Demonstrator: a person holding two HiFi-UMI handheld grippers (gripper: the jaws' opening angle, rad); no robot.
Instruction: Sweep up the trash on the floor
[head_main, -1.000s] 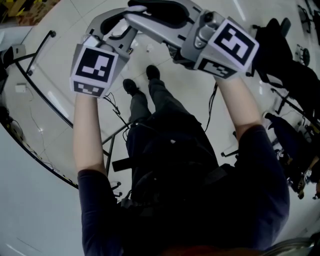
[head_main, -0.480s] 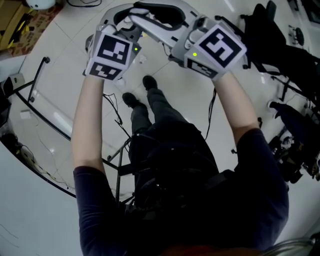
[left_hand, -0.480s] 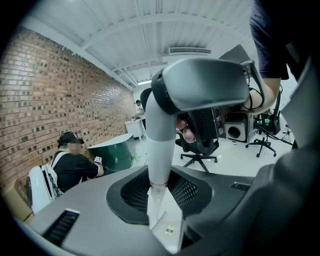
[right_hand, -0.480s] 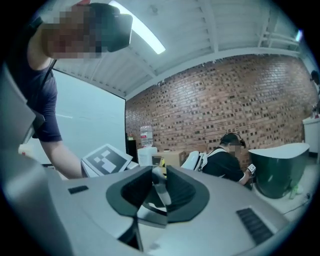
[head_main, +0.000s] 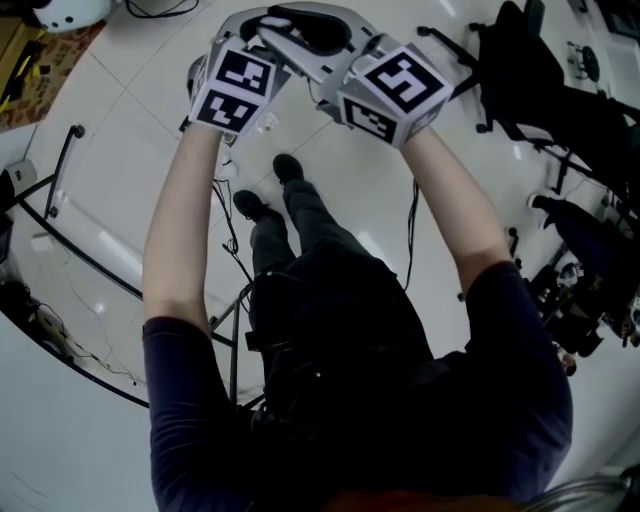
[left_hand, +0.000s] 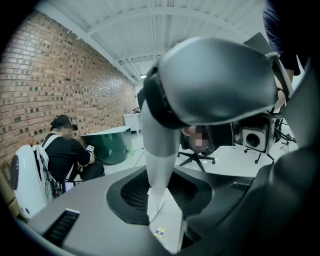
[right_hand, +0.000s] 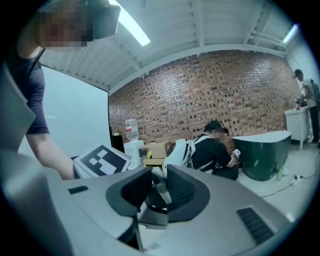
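Two grippers: the left gripper and the right gripper are raised close together, well above the floor.
Left tool state: the jaws pinch a pale grey handle. I take it for the sweeping tool; its working end is in no view.
Right tool state: the jaws are drawn in on a narrow pale piece with a dark collar. I cannot tell what it belongs to.
Trash location: the trash, small pale scraps as far as I can tell, lies on the floor just ahead of the shoes.
Risk 1, slip: the handle sits at the jaw tips only. I judge that a fast swing downward could let it twist or drop out.
Risk 2, collision: the grippers cross in front of each other. Uneven motion could knock them together and loosen either hold.
Risk 3, snag: a cable hangs beside the right leg and a metal frame stands at the left. Either could catch the tool.
Risk 4, scatter: the scraps look light. A hard stroke could drive them under the frame.
Risk 5, blind approach: neither gripper view shows the trash, so I have only the head view to aim by.
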